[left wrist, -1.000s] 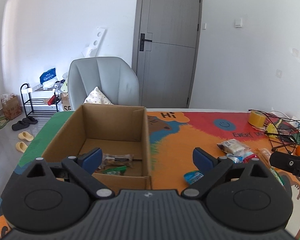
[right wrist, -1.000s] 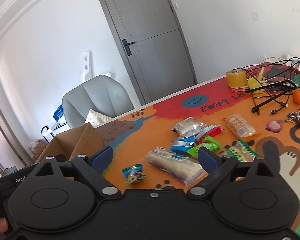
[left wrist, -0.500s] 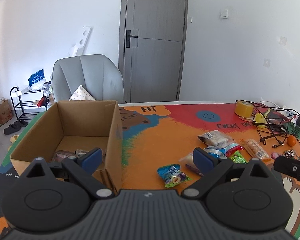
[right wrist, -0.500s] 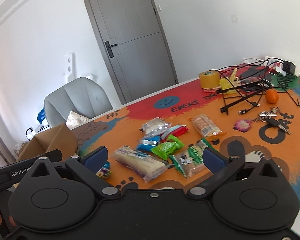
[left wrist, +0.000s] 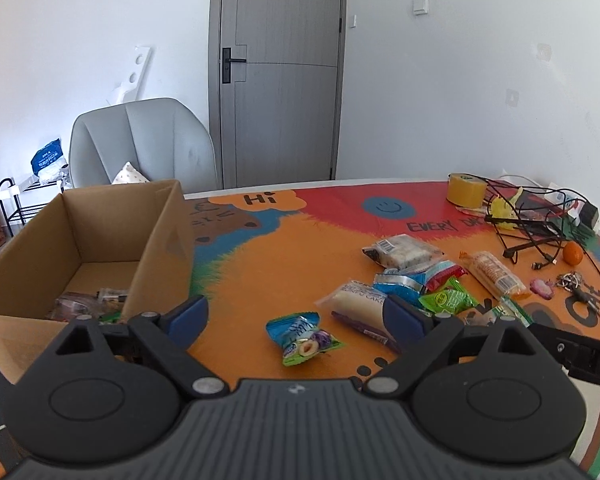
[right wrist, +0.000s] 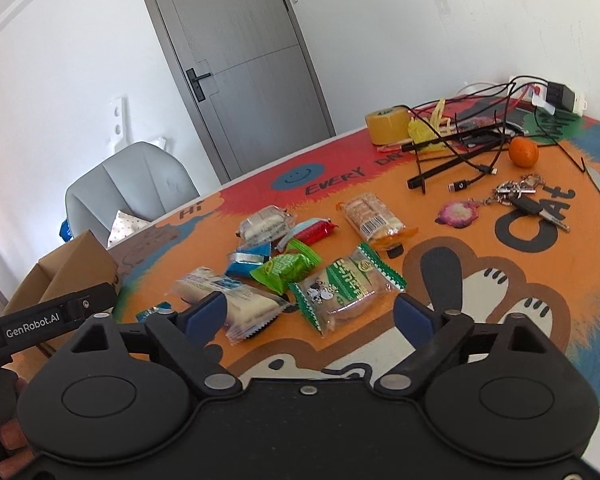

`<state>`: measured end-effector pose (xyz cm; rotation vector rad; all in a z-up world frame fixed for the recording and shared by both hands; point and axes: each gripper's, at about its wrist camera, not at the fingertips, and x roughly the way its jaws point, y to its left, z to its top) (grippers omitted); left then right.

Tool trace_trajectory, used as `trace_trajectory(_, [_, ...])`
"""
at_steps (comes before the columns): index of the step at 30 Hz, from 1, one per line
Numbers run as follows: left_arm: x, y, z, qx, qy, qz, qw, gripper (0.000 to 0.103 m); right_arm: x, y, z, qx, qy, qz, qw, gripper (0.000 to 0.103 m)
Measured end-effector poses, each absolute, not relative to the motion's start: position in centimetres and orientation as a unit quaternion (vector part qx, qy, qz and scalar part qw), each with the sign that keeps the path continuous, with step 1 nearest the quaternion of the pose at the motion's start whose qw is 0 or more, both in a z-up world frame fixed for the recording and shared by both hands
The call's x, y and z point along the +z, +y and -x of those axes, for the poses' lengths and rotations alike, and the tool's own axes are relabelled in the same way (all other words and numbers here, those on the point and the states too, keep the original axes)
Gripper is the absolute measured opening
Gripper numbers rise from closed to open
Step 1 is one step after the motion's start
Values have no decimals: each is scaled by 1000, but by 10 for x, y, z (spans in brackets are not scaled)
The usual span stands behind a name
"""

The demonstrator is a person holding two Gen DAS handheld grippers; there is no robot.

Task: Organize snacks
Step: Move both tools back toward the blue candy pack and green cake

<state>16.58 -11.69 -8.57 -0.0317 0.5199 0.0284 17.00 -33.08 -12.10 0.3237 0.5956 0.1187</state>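
Between the blue pads of the left gripper [left wrist: 296, 314], whose jaws stand wide apart and hold nothing, a small blue-and-green snack packet [left wrist: 303, 338] lies flat on the orange table mat [left wrist: 276, 264]. Just to its right a long white cake bar [left wrist: 360, 304] lies partly hidden behind the right-hand pad. To the left stands an open cardboard box [left wrist: 160, 248] with a few wrapped snacks on its floor. The right gripper [right wrist: 310, 312] also grips nothing; its jaws have just been closing a little yet are still spread wide, and they frame a green-edged clear packet of biscuits [right wrist: 346, 288] lying on the mat just ahead. Beside that lie the white cake bar, a green pouch [right wrist: 286, 268], a blue wrapper [right wrist: 248, 260], a red stick pack [right wrist: 314, 232] and an orange cracker pack [right wrist: 372, 216]. Farther off are keys [right wrist: 520, 196], an orange fruit [right wrist: 523, 152], tangled cables [right wrist: 472, 132] and a roll of yellow tape [right wrist: 388, 124].
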Motion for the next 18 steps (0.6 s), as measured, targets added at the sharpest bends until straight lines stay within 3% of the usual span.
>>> trace_trajectory(12, [-116,-121,-194,21,291,21,956,78,-143,-337,-200,39,305,-117,944,89])
trace_trajectory(18, [-125,-121,-205,30,305,23,952,76,-153,-335,-215,37,322,-97,941,90])
